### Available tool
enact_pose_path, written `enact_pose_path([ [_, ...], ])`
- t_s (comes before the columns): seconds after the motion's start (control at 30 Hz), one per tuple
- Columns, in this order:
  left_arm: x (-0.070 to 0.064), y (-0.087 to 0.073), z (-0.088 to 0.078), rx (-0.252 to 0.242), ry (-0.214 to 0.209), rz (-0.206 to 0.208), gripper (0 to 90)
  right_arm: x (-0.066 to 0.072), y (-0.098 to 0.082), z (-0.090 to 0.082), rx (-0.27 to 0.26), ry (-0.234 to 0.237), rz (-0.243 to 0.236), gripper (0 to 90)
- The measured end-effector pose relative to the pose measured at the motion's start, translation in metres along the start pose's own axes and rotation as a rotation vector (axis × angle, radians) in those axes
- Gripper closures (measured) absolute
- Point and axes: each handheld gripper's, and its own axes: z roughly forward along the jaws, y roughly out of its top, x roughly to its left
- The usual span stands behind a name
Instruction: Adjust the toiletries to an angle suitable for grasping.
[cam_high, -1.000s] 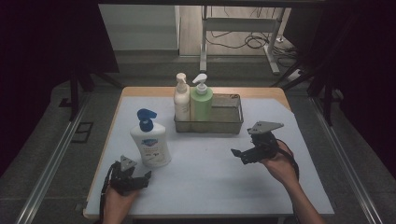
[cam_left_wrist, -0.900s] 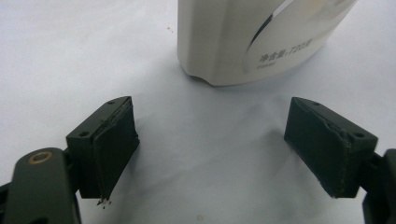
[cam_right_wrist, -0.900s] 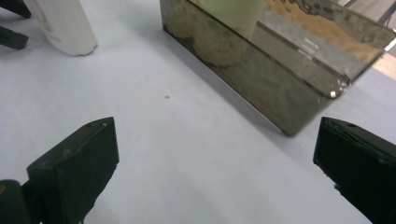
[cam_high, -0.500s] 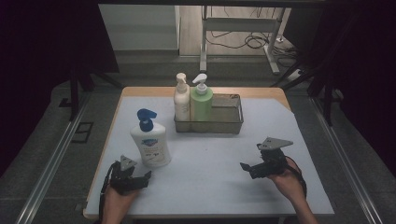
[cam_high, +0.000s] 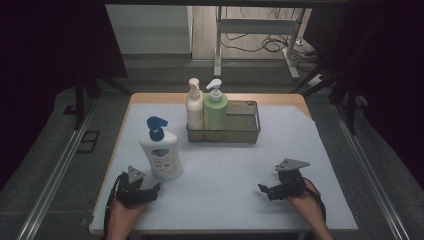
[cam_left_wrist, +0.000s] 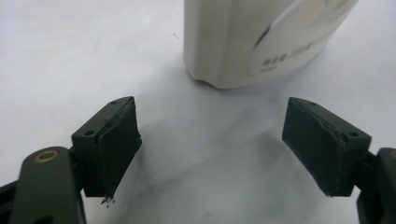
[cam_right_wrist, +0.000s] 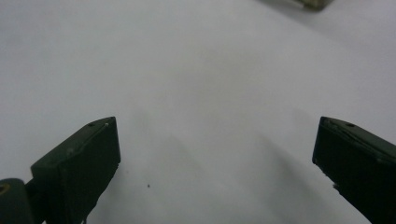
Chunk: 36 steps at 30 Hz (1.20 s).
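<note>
A white pump bottle with a blue top (cam_high: 161, 150) stands on the white table cover at the front left. Its base (cam_left_wrist: 252, 42) rises just beyond my left gripper (cam_left_wrist: 215, 149), whose jaws stand wide apart with nothing between them. In the high view the left gripper (cam_high: 150, 190) rests low by the table's front edge, just in front of that bottle. My right gripper (cam_high: 265, 189) lies at the front right, open and empty, with bare cover between its jaws (cam_right_wrist: 210, 163). A cream bottle (cam_high: 194, 106) and a green bottle (cam_high: 215, 107) stand in the left end of a wire basket (cam_high: 250, 131).
The wire basket sits at the table's back centre, its right half holding nothing. The white cover (cam_high: 225, 170) spreads between the two grippers. Metal rails run along both sides of the table, and a stand with cables is behind it.
My right gripper has drawn back from near the basket toward the front right edge and sunk lower to the table. The left gripper and the bottles have stayed put.
</note>
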Motion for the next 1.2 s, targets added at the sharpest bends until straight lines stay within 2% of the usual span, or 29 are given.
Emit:
enact_pose_path([
  [0.13,0.003,0.002,-0.003,-0.009,0.001,0.002,22.4,0.000,-0.007,0.007,0.026,-0.003,0.001,0.4],
  [0.27,0.006,0.004,-0.005,-0.010,-0.001,0.009,24.4,0.000,-0.008,0.009,0.029,-0.004,0.005,0.1],
  [0.57,0.019,0.010,-0.009,-0.035,0.004,-0.018,30.9,0.000,-0.009,0.009,0.025,-0.004,0.003,0.0],
  [0.93,0.035,0.031,-0.005,-0.036,0.027,0.011,44.4,0.000,-0.009,0.009,0.025,-0.003,0.004,0.0],
  [1.1,0.042,0.041,0.002,-0.028,0.001,0.015,55.6,0.000,-0.009,0.009,0.025,-0.001,0.005,0.0],
  [1.2,0.047,0.044,0.008,-0.027,-0.034,0.015,61.9,0.000,-0.009,0.009,0.025,-0.001,0.006,0.0],
])
